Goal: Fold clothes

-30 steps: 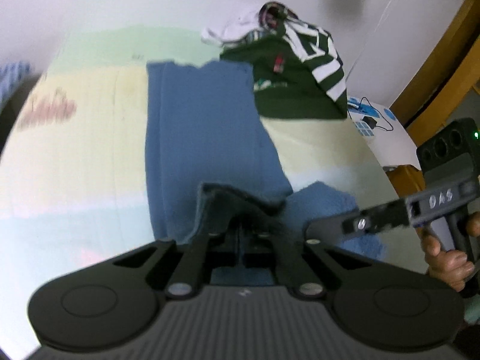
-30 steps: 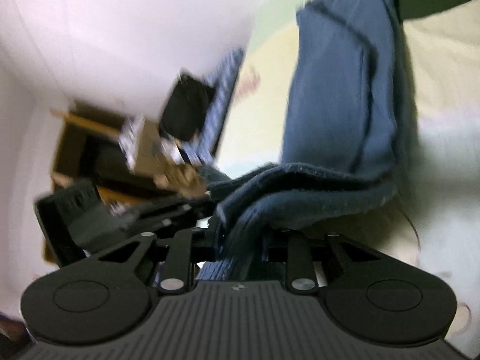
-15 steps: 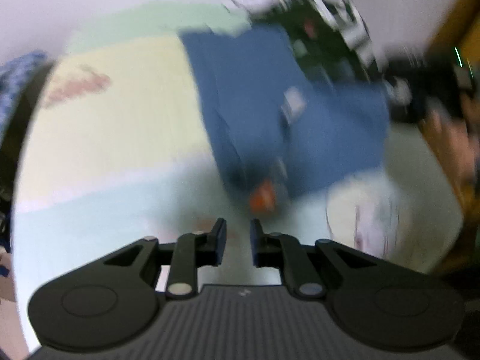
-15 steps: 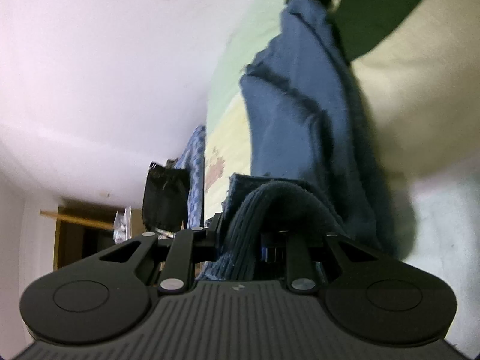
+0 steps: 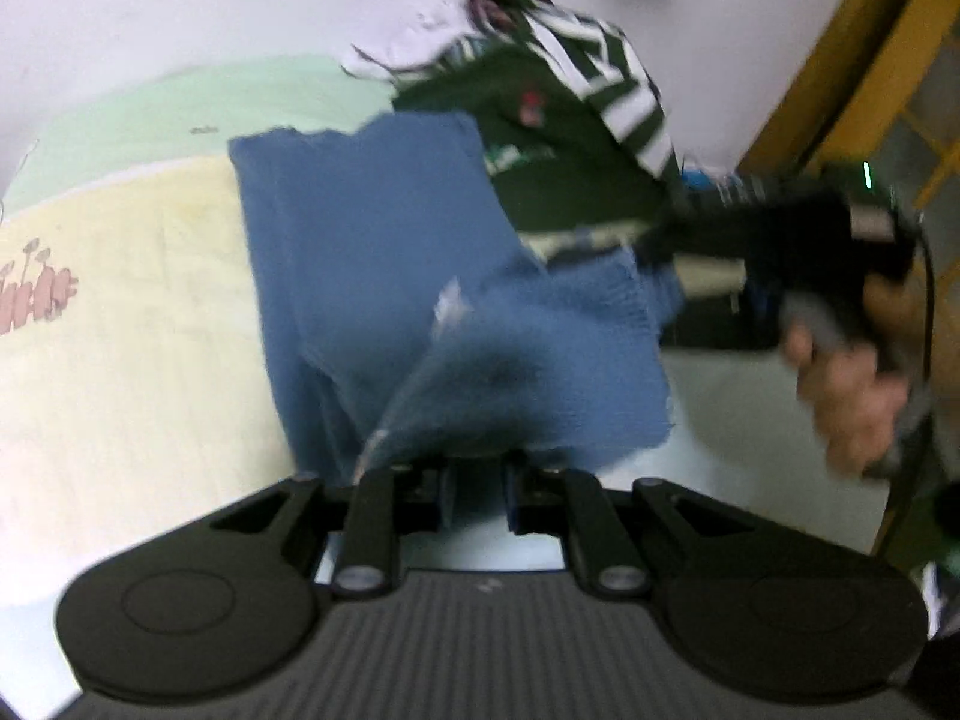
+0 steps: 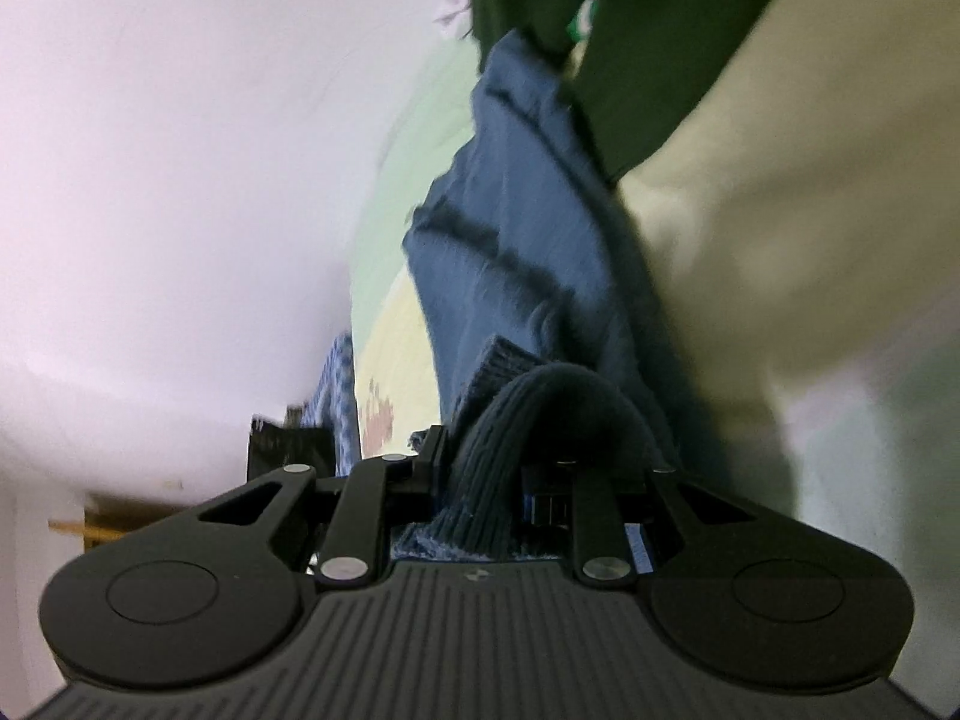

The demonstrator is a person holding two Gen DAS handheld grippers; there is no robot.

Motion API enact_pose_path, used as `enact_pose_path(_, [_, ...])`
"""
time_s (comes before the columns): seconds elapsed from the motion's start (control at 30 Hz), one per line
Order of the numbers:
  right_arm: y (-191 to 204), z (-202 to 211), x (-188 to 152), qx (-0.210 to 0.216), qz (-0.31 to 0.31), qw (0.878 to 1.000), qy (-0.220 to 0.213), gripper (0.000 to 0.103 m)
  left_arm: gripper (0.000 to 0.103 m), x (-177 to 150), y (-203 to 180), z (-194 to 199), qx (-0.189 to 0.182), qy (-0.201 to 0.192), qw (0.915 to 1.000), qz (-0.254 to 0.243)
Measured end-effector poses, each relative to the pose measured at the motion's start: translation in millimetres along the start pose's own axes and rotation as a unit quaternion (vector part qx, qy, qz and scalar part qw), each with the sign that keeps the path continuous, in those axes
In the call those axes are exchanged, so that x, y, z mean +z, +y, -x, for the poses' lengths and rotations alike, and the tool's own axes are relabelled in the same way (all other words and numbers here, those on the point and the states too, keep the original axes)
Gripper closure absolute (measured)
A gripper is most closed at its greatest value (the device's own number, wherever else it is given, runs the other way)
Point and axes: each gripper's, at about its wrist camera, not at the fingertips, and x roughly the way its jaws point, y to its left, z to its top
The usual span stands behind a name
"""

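Observation:
A blue garment (image 5: 372,252) lies partly folded on the pastel bed sheet (image 5: 132,324). My left gripper (image 5: 479,498) sits at its near edge, jaws a little apart and opening. The blur hides whether cloth lies between them. In the left wrist view my right gripper (image 5: 654,246), held by a hand (image 5: 852,384), grips the garment's right corner. In the right wrist view the right gripper (image 6: 480,480) is shut on a ribbed fold of the blue garment (image 6: 528,252), which bulges up between the fingers.
A pile of dark green and white striped clothes (image 5: 570,138) lies just beyond the blue garment, against the wall. A yellow wooden frame (image 5: 840,60) stands at the right. A black object (image 6: 282,450) and a blue checked cloth (image 6: 336,396) sit beyond the bed's far side.
My left gripper has let go of the dark fold it held and dropped to the garment's near edge. The right gripper has rolled and carried its corner across.

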Motion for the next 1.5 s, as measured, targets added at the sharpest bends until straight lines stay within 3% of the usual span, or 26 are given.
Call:
enact_pose_path(0.03, [-1.5, -2.2, 0.7, 0.0, -0.006, 1.0, -0.005, 0.078, 0.088, 3.4, 3.5, -4.5, 0.001, 0.002, 1.0, 0.002])
enact_pose_path(0.13, [0.9, -13.8, 4.0, -0.004, -0.002, 1.0, -0.008, 0.077, 0.086, 13.4, 11.7, -19.3, 0.008, 0.012, 0.9997, 0.022])
enact_pose_path(0.27, [1.2, -23.0, 9.9, -0.005, -0.014, 1.0, -0.011, 0.075, 0.086, 15.4, 38.9, -25.1, -0.029, 0.009, 0.9962, 0.082])
enact_pose_path(0.4, [2.4, -12.6, 6.2, 0.035, -0.019, 0.999, -0.03, 0.069, 0.086, 21.8, 57.8, -30.6, -0.064, 0.011, 0.991, 0.117])
enact_pose_path(0.43, [3.8, -9.9, 5.7, 0.045, -0.017, 0.998, -0.032, 0.064, 0.086, 24.7, 59.5, -30.6, -0.064, 0.008, 0.9914, 0.114])
enact_pose_path(0.5, [7.3, -3.9, 5.2, 0.069, -0.018, 0.997, -0.04, 0.044, 0.084, 31.5, 61.3, -31.8, -0.061, 0.006, 0.9926, 0.104])
enact_pose_path(0.57, [12.6, 5.6, 5.5, 0.085, -0.013, 0.994, -0.065, 0.038, 0.079, 35.6, 65.2, -37.9, -0.052, 0.012, 0.9936, 0.099])
enact_pose_path(0.63, [18.9, 16.5, 7.0, 0.087, 0.0, 0.992, -0.091, 0.038, 0.077, 39.7, 69.3, -44.6, -0.042, 0.017, 0.9945, 0.094])
enact_pose_path(0.7, [32.4, 27.8, 2.5, 0.045, 0.048, 0.992, -0.112, 0.041, 0.077, 39.7, 70.7, -51.1, -0.039, 0.025, 0.9946, 0.093])
enact_pose_path(0.77, [50.8, 34.6, -9.3, -0.006, 0.127, 0.983, -0.129, 0.044, 0.076, 37.9, 63.9, -54.6, -0.026, 0.025, 0.9965, 0.076])
enact_pose_path(0.9, [75.3, 8.9, -44.1, -0.11, 0.266, 0.951, -0.11, 0.054, 0.073, 35.4, 41.9, -62.2, 0.016, 0.016, 0.9987, 0.046])
enact_pose_path(1.07, [66.0, -37.8, -52.5, -0.199, 0.336, 0.918, -0.072, 0.069, 0.072, 34.3, 13.1, -71.8, 0.062, 0.0, 0.9981, 0.004])
enact_pose_path(1.13, [49.5, -42.8, -42.4, -0.208, 0.329, 0.918, -0.069, 0.069, 0.069, 34.7, 4.4, -77.6, 0.077, -0.012, 0.9969, -0.012])
enact_pose_path(1.2, [39.9, -37.0, -35.3, -0.19, 0.314, 0.927, -0.074, 0.07, 0.066, 34.2, 2.6, -79.5, 0.086, -0.022, 0.996, -0.013])
enact_pose_path(1.3, [44.6, -31.0, -39.1, -0.19, 0.335, 0.92, -0.067, 0.069, 0.066, 33.8, 1.2, -76.7, 0.094, -0.024, 0.9952, -0.006])
enact_pose_path(1.4, [46.5, -15.3, -39.5, -0.161, 0.312, 0.933, -0.076, 0.069, 0.066, 26.2, -0.1, -59.7, 0.097, -0.031, 0.9947, 0.009])
enact_pose_path(1.5, [40.7, -3.4, -40.5, -0.16, 0.294, 0.939, -0.072, 0.063, 0.062, 17.0, -2.2, -44.7, 0.106, -0.03, 0.9937, 0.018])
